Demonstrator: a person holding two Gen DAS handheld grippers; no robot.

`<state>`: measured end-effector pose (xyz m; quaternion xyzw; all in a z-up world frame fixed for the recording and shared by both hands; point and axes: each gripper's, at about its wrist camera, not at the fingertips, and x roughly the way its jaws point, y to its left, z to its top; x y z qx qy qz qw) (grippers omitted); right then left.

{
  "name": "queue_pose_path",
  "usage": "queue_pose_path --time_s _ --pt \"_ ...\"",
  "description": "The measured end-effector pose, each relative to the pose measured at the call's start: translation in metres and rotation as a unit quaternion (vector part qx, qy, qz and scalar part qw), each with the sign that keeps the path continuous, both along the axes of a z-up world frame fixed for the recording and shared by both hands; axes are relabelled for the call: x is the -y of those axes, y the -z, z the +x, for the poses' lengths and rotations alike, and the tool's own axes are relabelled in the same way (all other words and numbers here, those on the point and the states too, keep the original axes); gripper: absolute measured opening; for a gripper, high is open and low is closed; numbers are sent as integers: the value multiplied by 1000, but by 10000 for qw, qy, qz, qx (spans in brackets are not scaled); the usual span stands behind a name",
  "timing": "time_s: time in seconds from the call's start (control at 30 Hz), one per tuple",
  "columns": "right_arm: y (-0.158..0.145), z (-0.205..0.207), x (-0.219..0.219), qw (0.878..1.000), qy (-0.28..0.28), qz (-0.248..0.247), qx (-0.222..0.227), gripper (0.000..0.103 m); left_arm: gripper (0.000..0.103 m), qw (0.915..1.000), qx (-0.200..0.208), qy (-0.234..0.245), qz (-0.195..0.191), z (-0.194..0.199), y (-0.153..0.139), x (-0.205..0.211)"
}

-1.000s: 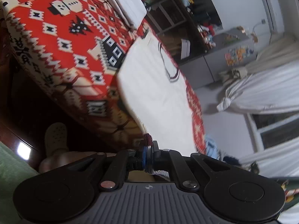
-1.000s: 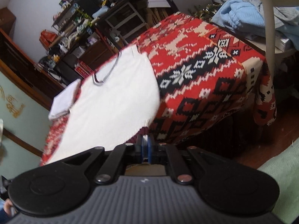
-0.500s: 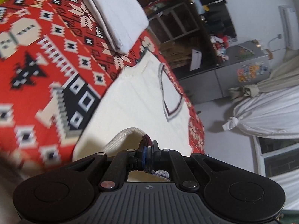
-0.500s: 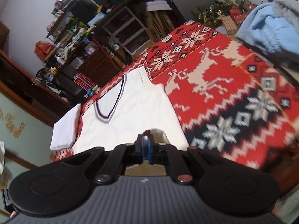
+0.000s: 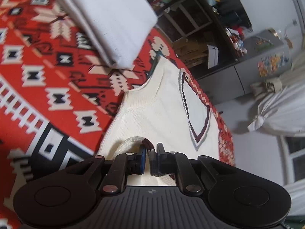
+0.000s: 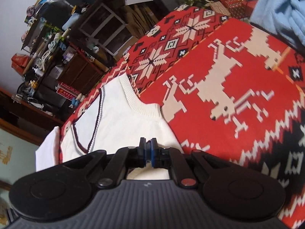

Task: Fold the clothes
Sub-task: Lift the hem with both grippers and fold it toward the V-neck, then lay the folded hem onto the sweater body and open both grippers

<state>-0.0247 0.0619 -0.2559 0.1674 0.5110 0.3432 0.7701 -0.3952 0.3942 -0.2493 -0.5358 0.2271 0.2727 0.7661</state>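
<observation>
A table is covered by a red patterned cloth with white and black motifs; reindeer and snowflake figures are seen on it in the right wrist view. A cream sleeveless vest with a dark-trimmed V-neck is spread flat on the cloth, neck end away from both cameras. A folded white garment is laid on the cloth just beyond the vest's shoulder. Cluttered dark shelves are seen behind the table, and a light blue blanket is piled at the far right.

The vest's hem is raised and doubled over the body. The left gripper is seen with its jaws opening, the dark-edged hem corner lying between them against one pad. The right gripper is closed; hem fabric appears to be pinched between its blue pads.
</observation>
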Motion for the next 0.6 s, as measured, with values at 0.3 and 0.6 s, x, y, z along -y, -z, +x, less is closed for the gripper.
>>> queue_pose_path --time_s 0.3,0.6 --pt "-30 -28 18 9954 -87 97 949 34 61 9856 -234 497 1601 -3 -51 49" --pt "-37 -90 59 9868 -436 -19 1560 50 61 9674 -609 834 2311 -29 -47 102"
